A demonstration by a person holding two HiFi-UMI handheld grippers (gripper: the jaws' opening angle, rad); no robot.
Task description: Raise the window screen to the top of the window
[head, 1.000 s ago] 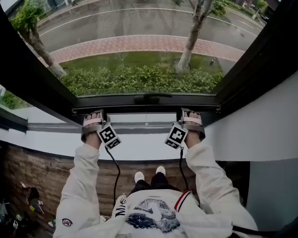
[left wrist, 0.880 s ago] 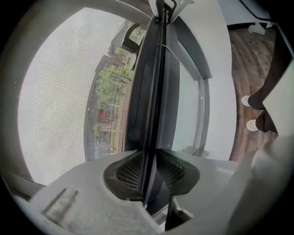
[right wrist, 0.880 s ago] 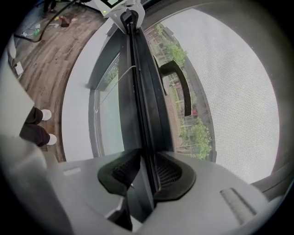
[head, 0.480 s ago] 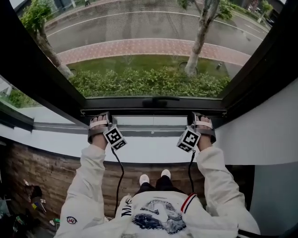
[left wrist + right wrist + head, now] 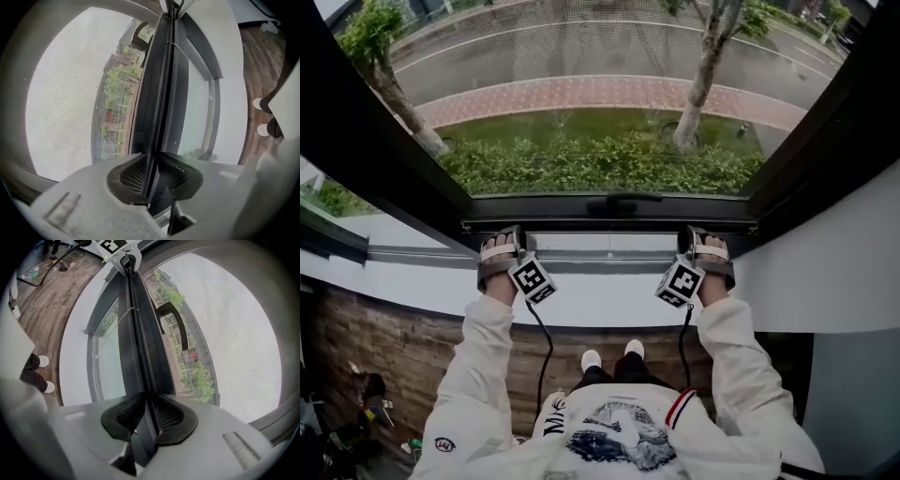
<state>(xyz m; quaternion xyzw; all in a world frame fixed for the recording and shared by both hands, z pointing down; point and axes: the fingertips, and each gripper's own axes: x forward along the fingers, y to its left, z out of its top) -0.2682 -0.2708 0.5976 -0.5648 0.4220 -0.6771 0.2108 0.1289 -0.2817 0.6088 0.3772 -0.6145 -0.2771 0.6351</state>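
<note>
left gripper (image 5: 501,249) and right gripper (image 5: 706,247), jaws just closing, each clamp the bottom rail (image 5: 609,222) of the window screen (image 5: 581,56). the rail lies low, just above the sill (image 5: 600,242).

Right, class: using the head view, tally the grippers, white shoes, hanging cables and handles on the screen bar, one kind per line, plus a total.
Grippers: 2, left gripper and right gripper
White shoes: 2
Cables: 2
Handle on the screen bar: 1
Total: 7
</note>
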